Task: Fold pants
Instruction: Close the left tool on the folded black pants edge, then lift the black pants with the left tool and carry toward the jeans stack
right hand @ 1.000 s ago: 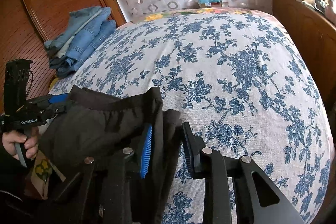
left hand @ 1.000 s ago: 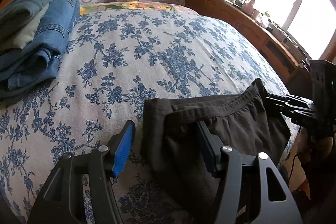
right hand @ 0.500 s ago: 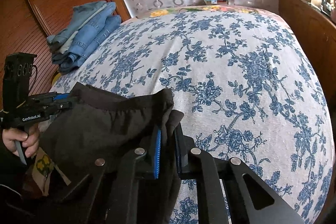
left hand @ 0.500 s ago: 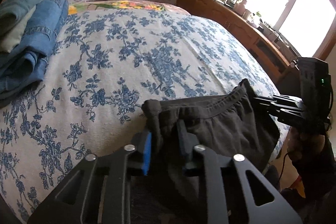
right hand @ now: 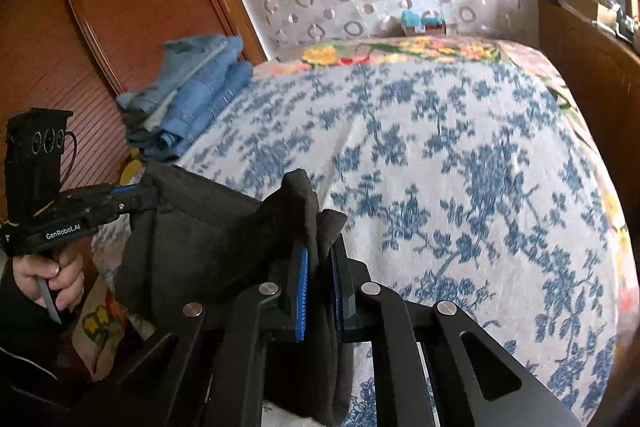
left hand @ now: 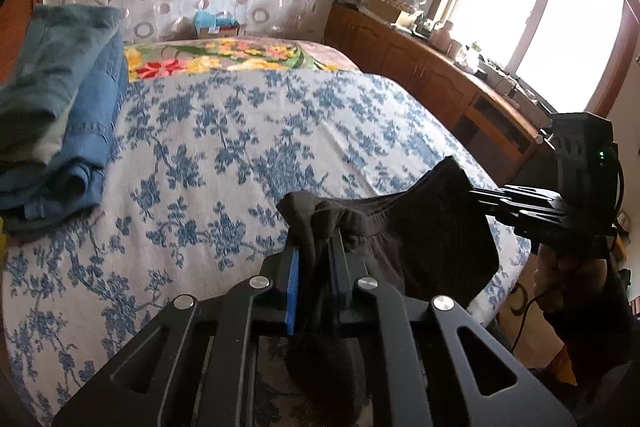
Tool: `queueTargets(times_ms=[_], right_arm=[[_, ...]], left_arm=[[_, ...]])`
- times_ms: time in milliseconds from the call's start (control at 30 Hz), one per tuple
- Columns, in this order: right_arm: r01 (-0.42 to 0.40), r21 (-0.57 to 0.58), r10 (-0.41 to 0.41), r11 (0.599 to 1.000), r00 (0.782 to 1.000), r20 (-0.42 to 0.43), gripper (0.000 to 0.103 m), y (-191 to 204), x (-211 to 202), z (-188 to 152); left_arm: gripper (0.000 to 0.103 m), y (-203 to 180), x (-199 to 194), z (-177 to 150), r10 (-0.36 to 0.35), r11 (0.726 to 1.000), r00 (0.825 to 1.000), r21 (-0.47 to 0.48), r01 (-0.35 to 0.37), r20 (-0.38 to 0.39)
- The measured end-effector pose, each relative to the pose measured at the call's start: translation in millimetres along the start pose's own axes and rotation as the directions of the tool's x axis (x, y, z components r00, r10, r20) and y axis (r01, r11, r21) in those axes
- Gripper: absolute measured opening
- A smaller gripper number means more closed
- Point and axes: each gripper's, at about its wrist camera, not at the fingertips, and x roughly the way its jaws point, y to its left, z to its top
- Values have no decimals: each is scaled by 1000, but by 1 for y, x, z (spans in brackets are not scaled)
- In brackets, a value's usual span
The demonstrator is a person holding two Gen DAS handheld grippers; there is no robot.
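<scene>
Left wrist view: left gripper (left hand: 313, 247) clamped on one bunched end of the dark pants (left hand: 424, 227), jaws having just closed onto the cloth, blue pads (left hand: 293, 283) pressing the fabric. Pants stretched across the near edge of the blue-flowered bedspread (left hand: 240, 147), far end pinched by the right gripper (left hand: 476, 191). Folded jeans (left hand: 60, 115) stacked at the left of the bed; wooden cabinet (left hand: 420, 67) under the window.

Right wrist view: right gripper (right hand: 319, 259) nipped tight on the other bunched end of the pants (right hand: 200, 227). Left gripper (right hand: 150, 193) at left, gripping the waistband, held by a hand (right hand: 52, 277). Jeans (right hand: 192, 99) lying by the wooden wall.
</scene>
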Motion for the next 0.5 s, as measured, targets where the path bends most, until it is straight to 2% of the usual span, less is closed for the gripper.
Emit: queueTargets(times_ms=[167,500], right_arm=[[23,-14,-23,1000,999,31,9,3,-12,9],[2,-84,5,996,997,82,9,22,-17,35]], left_arm=[[13,0,-6,5,21,1000,1000,13,-21,13],[13,7,-25,14,44,999,997,6,-45,65]])
